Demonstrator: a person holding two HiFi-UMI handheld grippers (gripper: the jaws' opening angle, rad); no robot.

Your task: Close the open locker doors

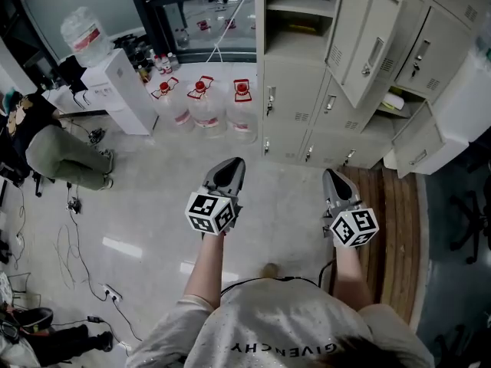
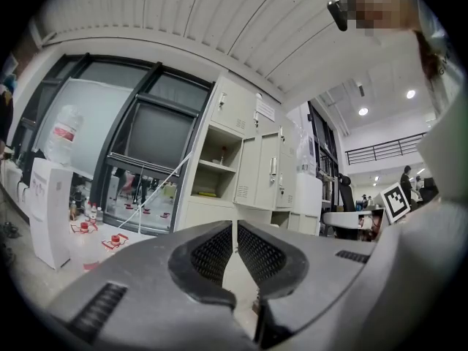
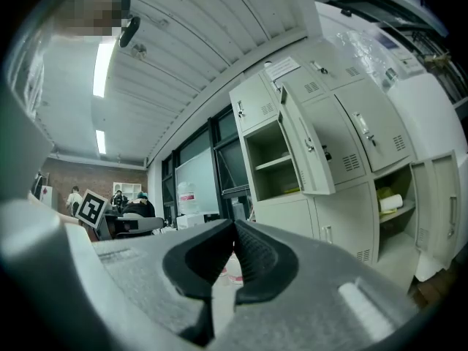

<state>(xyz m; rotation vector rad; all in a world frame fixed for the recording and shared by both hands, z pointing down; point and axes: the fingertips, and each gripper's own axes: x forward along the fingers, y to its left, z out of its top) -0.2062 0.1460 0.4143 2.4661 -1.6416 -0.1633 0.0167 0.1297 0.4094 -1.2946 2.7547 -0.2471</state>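
Left gripper (image 1: 229, 170) and right gripper (image 1: 334, 179): jaws pressed together, empty, well short of lockers (image 1: 288, 125). Upper door (image 1: 368, 46), lower door (image 1: 420, 147) at lockers' right stand open. Suggest pushing near handle edge, squarely.

We had bare floor (image 1: 153, 205) ahead, right up to the lockers (image 1: 295, 121). Water bottles (image 1: 203, 106) crowded their left foot. An upper door (image 1: 368, 44) and a lower door (image 1: 418, 140) stood open, jutting outward.
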